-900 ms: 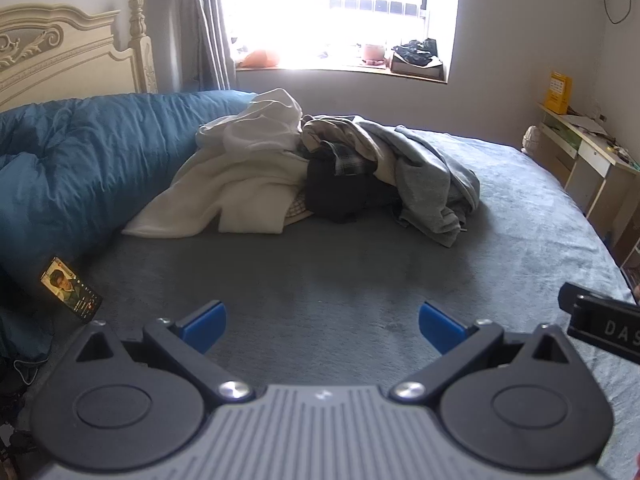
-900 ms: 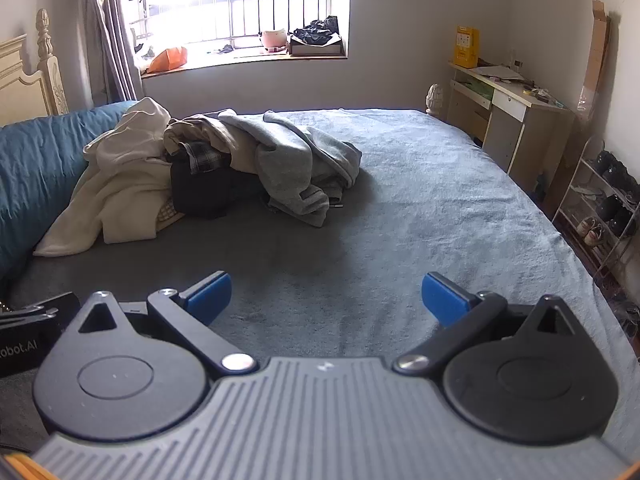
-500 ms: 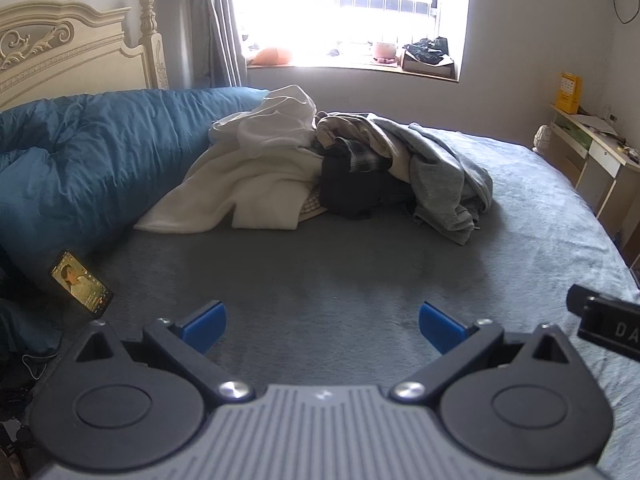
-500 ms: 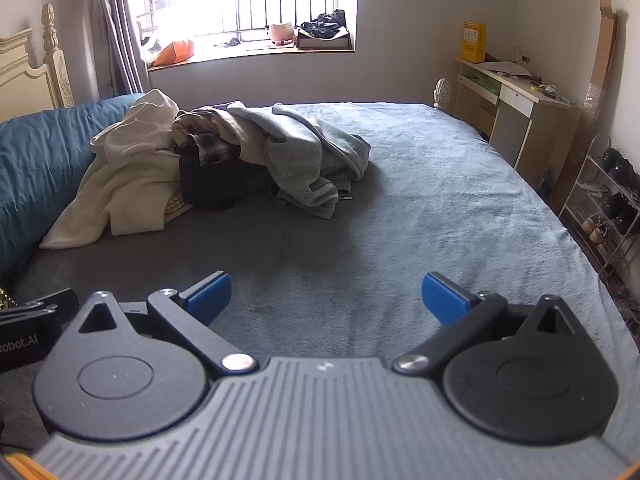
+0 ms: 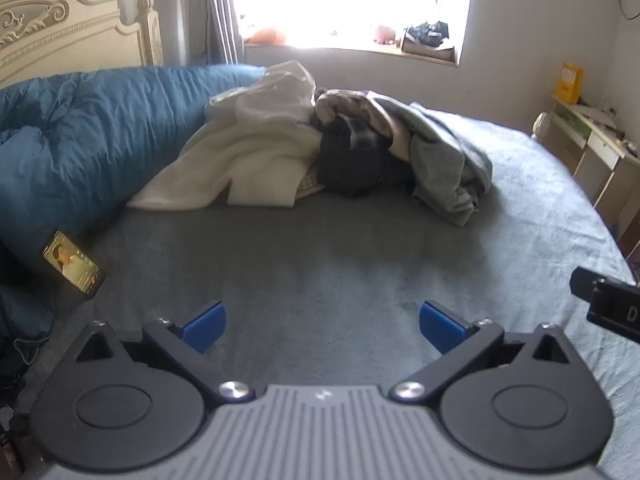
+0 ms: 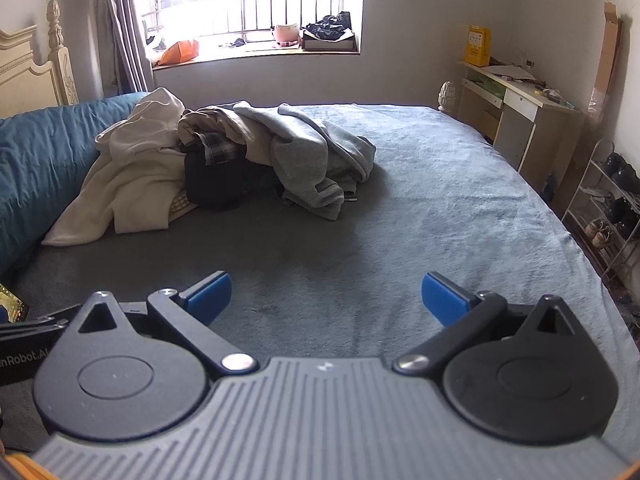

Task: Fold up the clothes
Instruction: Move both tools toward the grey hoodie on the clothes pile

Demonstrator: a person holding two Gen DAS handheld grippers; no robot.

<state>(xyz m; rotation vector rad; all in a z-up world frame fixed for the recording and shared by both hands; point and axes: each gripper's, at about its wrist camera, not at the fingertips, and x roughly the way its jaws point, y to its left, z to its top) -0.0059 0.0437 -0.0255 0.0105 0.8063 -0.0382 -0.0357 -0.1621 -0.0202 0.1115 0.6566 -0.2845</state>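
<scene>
— Clothes?
— Heaped, unfolded, in one pile of clothes (image 5: 340, 148) on the grey bed (image 6: 420, 220), toward 11 o'clock in the right wrist view.
— Made up of?
— Cream garment (image 6: 132, 176) spread at 9 o'clock of the heap, hood bunched on top. Black garment (image 6: 212, 184) crumpled in the middle, plaid piece (image 6: 218, 148) above. Beige garment (image 6: 212, 122) draped over the top. Grey sweatshirt (image 6: 308, 156) slumped at 3 o'clock.

Bare bed (image 6: 420, 208) ahead lies open; clothes pile (image 6: 224, 160) beyond.
</scene>
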